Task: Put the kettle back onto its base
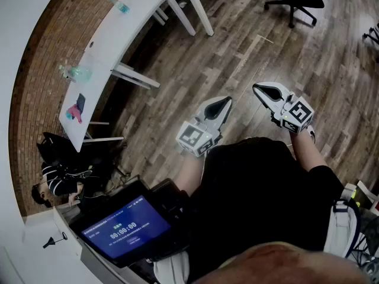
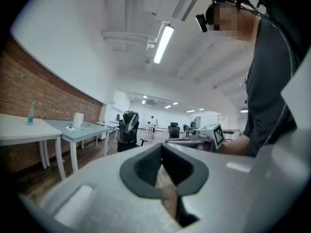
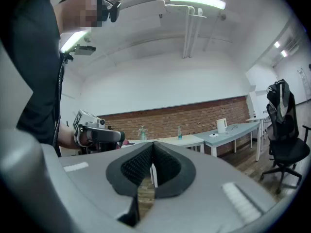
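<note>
Nearest the head camera is the person's black shirt (image 1: 254,194), filling the picture from 4 to 6 o'clock. At 7 o'clock beside it sits a dark tablet with a blue timer screen (image 1: 126,228).

Beyond the shirt, both tools are held level over the brown wood-plank floor (image 1: 237,52). The left gripper (image 1: 227,101) is at the centre and the right gripper (image 1: 257,88) at 2 o'clock from it, their tips near each other but apart. Each gripper's own view shows its black ribbed pads meeting at the far tip with nothing caught between them, so both tools are clenched and empty.

In the right gripper view, the white plastic kettle (image 3: 221,125) stands upright at 3 o'clock on a pale grey-blue table (image 3: 238,129) along the red brick wall (image 3: 194,115), well apart from both grippers. A flat white round base (image 3: 214,135) lies on the tabletop just beside the kettle, at its 7 o'clock. The kettle does not appear to sit on it.

A black office chair (image 3: 284,144) stands at 4 o'clock in that view. In the head view, a curved white table (image 1: 112,34) with a clear plastic bottle (image 1: 76,73) runs along the wall at 10 o'clock. A seated person in striped sleeves (image 1: 59,176) is at 8 o'clock.
</note>
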`<state>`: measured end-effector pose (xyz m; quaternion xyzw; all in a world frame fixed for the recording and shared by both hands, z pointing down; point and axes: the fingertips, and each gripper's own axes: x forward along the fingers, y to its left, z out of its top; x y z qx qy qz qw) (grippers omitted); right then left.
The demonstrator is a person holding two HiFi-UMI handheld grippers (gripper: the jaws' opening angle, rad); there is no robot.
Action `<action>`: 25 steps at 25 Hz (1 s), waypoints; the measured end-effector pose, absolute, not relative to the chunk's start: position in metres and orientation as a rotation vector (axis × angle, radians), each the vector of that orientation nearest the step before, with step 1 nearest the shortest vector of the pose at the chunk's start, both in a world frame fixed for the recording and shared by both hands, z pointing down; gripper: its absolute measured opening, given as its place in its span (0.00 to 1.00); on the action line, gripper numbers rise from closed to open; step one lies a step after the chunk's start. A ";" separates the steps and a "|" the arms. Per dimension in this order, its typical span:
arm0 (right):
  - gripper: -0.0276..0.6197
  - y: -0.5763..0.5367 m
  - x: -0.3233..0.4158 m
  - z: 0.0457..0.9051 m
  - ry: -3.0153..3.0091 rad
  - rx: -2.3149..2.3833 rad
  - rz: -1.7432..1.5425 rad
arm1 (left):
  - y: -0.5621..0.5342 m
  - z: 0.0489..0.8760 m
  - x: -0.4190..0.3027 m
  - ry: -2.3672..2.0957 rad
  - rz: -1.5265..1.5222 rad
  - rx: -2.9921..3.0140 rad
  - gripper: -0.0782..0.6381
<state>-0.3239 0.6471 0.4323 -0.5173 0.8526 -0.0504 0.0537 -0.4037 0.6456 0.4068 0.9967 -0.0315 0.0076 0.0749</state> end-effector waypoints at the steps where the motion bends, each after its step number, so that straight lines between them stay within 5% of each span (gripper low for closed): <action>1: 0.05 0.650 -0.323 0.431 2.589 -1.574 -0.157 | 0.648 0.407 -0.401 -0.089 0.025 2.988 0.11; 25: 0.05 0.646 -0.341 0.447 2.772 -1.484 -0.127 | 0.666 0.416 -0.389 -0.068 0.073 3.019 0.11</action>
